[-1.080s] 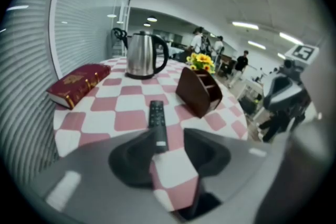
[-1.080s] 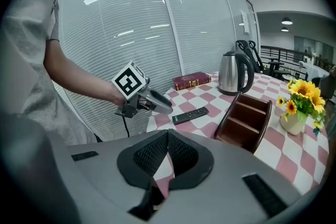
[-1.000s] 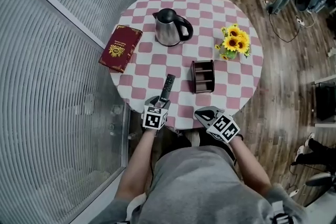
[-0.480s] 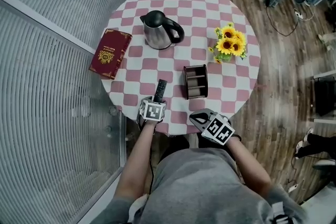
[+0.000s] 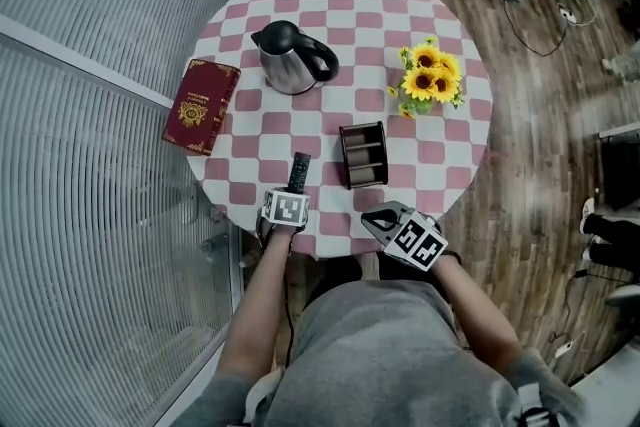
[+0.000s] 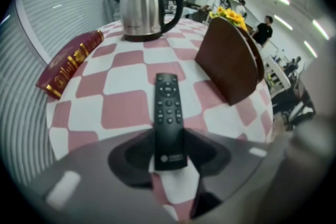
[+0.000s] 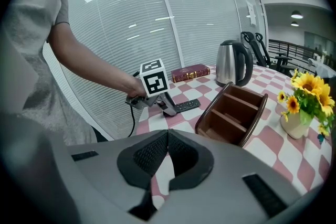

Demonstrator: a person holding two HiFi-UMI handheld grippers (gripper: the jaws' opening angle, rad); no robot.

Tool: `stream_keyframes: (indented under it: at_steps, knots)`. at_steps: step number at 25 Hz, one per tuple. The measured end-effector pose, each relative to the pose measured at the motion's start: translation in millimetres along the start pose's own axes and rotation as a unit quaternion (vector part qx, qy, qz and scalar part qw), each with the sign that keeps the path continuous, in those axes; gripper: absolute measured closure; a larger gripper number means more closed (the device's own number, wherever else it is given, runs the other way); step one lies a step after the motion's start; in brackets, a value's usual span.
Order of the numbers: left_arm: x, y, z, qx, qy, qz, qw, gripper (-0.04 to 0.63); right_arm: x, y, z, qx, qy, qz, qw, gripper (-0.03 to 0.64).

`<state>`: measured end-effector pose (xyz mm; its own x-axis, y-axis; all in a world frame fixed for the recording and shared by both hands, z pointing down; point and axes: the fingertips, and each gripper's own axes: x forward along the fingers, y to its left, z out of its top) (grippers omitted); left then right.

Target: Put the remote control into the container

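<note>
- Remote control lies flat and face up on the checked table, close to the edge nearest me.
- Its long axis runs away from me, roughly toward the kettle, leaning slightly right in the head view.
- The button end points away. The logo end points back at me.
- My left gripper has its jaws closing on the logo end, with the pads against both long edges of the remote. The remote rests on the cloth.
- In the head view the left gripper sits right at the table edge, in line with the remote.
- Container is a brown box just right of the remote and not touching it. Its long axis is about parallel to the remote's.
- In the right gripper view, cross dividers split the container into compartments. Only bare brown floor shows inside.
- My right gripper has its jaws together with nothing between them.
- In the head view the right gripper is at the near table edge, just short of the container's near end.
- The kettle's lid is down, so I can't tell what's in it.
- A small vase holds sunflowers, beyond and right of the container.
- A red book lies flat at the left edge, well apart from the remote.
</note>
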<state>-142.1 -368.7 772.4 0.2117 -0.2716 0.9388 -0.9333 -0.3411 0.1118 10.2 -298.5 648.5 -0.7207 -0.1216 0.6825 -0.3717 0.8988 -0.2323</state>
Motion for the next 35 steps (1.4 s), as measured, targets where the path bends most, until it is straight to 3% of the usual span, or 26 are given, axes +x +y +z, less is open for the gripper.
stream_keyframes:
  at_steps: [11,18,22,24,26,27,29,30,35]
  knots:
    - [-4,2,-1,0.013,-0.010,0.026,0.9995,0.422,-9,2,-12,0.007,-0.003,-0.004,1.000,0.600]
    - [-32,-23,12,-0.036,-0.087,-0.043,0.9946,0.422,-17,-5,1,0.043,-0.041,-0.002,0.998,0.600]
    - [-68,-51,19,-0.038,-0.142,-0.116,0.9823,0.422,-20,-6,17,0.040,-0.064,0.007,0.997,0.600]
    - [-90,-68,20,-0.036,-0.169,-0.167,0.9706,0.422,-27,0,32,0.054,-0.106,0.034,0.992,0.600]
    - [-114,-89,22,-0.032,-0.201,-0.235,0.9504,0.422,-35,6,48,0.074,-0.150,0.070,0.983,0.597]
    - [-126,-99,23,-0.028,-0.218,-0.274,0.9361,0.422,-39,9,56,0.085,-0.170,0.087,0.978,0.585]
    - [-149,-117,23,-0.022,-0.250,-0.346,0.9043,0.422,-48,14,71,0.109,-0.209,0.121,0.964,0.437]
    - [-158,-123,23,-0.021,-0.262,-0.374,0.8895,0.422,-52,16,78,0.121,-0.229,0.135,0.956,0.396]
    - [-194,-147,13,-0.006,-0.288,-0.482,0.8277,0.422,-68,25,104,0.161,-0.297,0.176,0.925,0.344]
